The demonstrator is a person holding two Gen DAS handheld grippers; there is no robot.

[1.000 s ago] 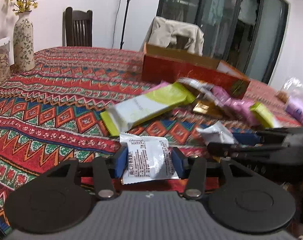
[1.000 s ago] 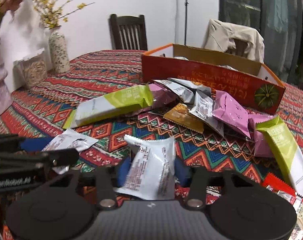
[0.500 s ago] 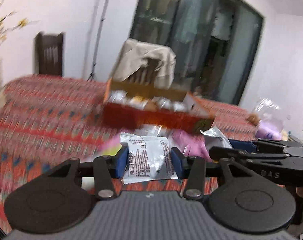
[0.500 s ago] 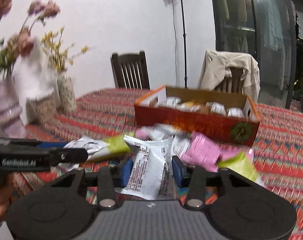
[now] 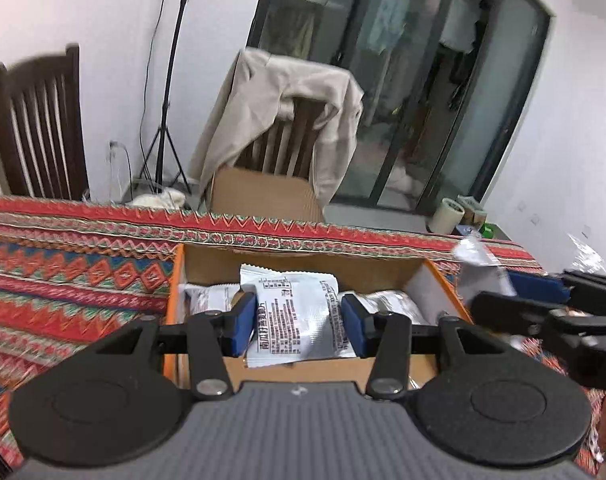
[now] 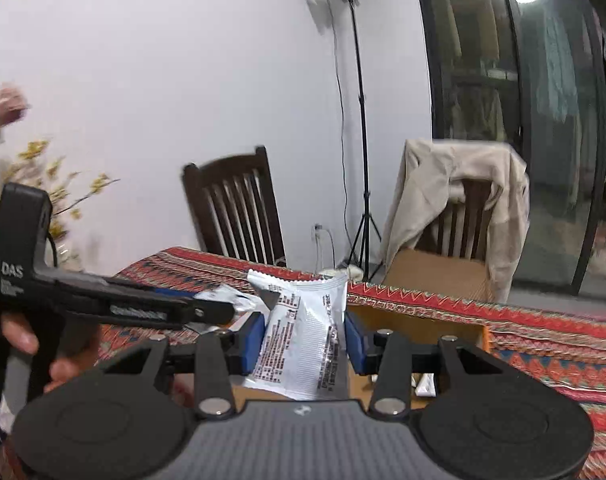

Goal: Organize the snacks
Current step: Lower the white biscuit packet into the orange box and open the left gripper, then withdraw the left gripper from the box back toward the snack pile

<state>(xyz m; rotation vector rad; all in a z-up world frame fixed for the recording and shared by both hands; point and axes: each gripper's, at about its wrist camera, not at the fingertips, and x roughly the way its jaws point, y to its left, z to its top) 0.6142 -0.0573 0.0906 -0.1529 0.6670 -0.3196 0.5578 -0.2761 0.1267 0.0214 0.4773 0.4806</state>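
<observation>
My left gripper (image 5: pixel 299 322) is clamped narrowly on a white snack packet (image 5: pixel 299 316), held over the open orange box (image 5: pixel 174 280), where more white packets (image 5: pixel 207 298) lie at nine o'clock of it. My right gripper (image 6: pixel 303 340) pinches a second white packet (image 6: pixel 303 336) above the box's near edge (image 6: pixel 423 326), with the left tool at its nine o'clock.

white packet (image 5: pixel 299 312), orange box (image 5: pixel 174 280), red zigzag-patterned tablecloth (image 5: pixel 63 272)

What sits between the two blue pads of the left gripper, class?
A white snack packet, clamped between the left gripper's pads above the orange box; the left wrist view shows it.
</observation>
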